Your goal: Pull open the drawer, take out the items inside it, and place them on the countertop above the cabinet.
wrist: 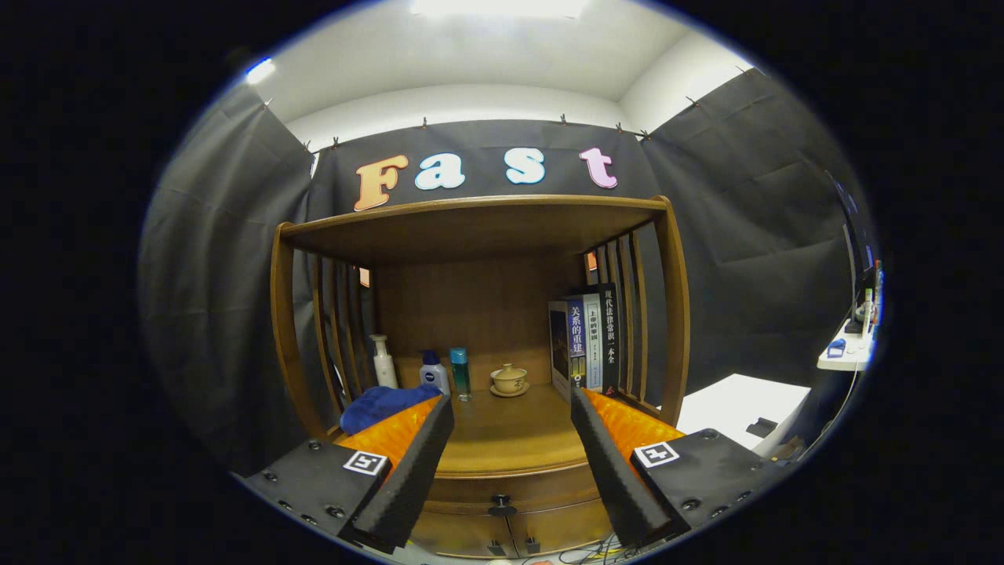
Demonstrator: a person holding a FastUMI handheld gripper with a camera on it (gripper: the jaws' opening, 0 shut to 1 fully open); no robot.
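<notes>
Wooden cabinet point(478, 227) beyond hand-held gripper point(511, 408), fingers wide apart, level.

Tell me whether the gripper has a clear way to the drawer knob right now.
Probably yes. The gripper is open, and the drawer knob sits between and below its fingers on the closed drawer. Nothing lies between them.

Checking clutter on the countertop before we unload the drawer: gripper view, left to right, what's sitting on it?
Blue cloth → white pump bottle → small blue-capped bottle → teal bottle → lidded teacup on saucer → upright books. Tongs open, held in front of the countertop; drawer knob sits below, between them.
</notes>
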